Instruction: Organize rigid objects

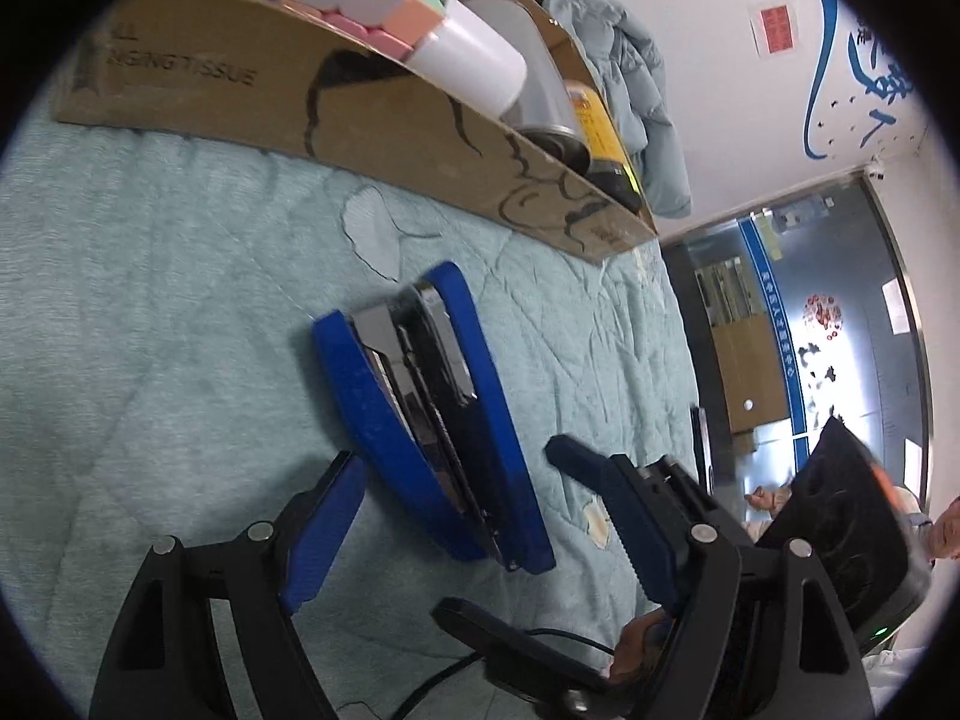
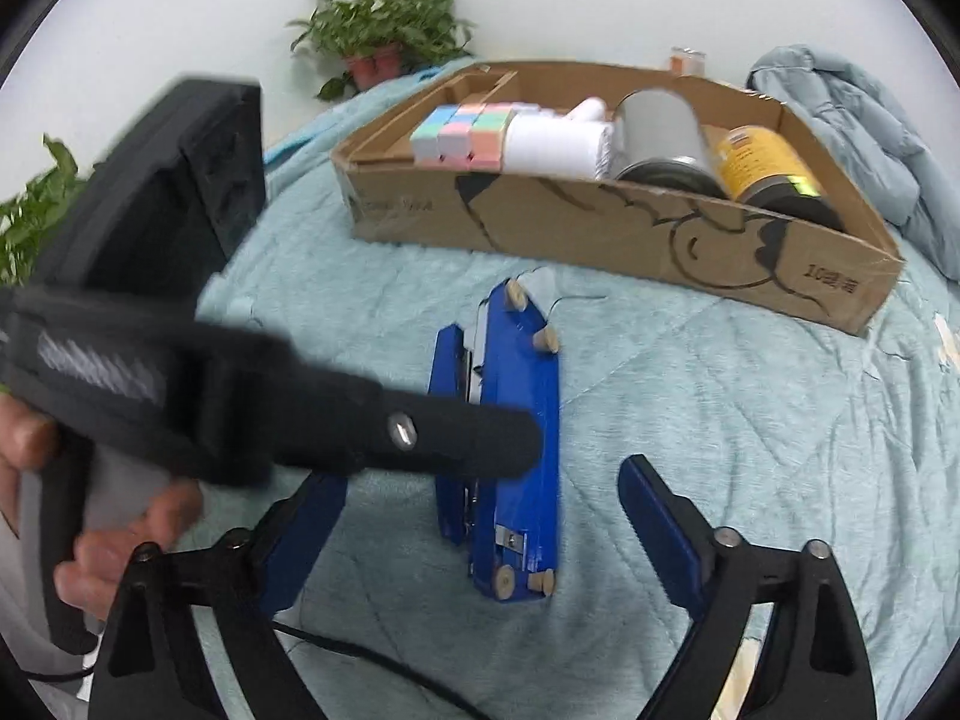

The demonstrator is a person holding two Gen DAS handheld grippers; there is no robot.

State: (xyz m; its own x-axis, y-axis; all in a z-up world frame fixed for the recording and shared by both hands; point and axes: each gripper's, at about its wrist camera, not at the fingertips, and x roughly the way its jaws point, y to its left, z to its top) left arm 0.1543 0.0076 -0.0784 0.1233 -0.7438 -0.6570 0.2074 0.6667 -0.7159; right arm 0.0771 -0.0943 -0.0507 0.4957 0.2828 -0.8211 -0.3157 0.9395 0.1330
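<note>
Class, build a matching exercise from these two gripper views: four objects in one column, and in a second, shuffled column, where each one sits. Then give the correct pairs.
Objects
1. pastel puzzle cube
2. blue metal stapler
3. yellow-labelled can
4. green potted plant

Places
A. on its side on the teal quilt, outside the box
B. by the white wall, beyond the box
C. inside the cardboard box, next to the white mug
D. inside the box, beside the silver tin

Pairs: 1-C, 2-A, 3-D, 4-B
</note>
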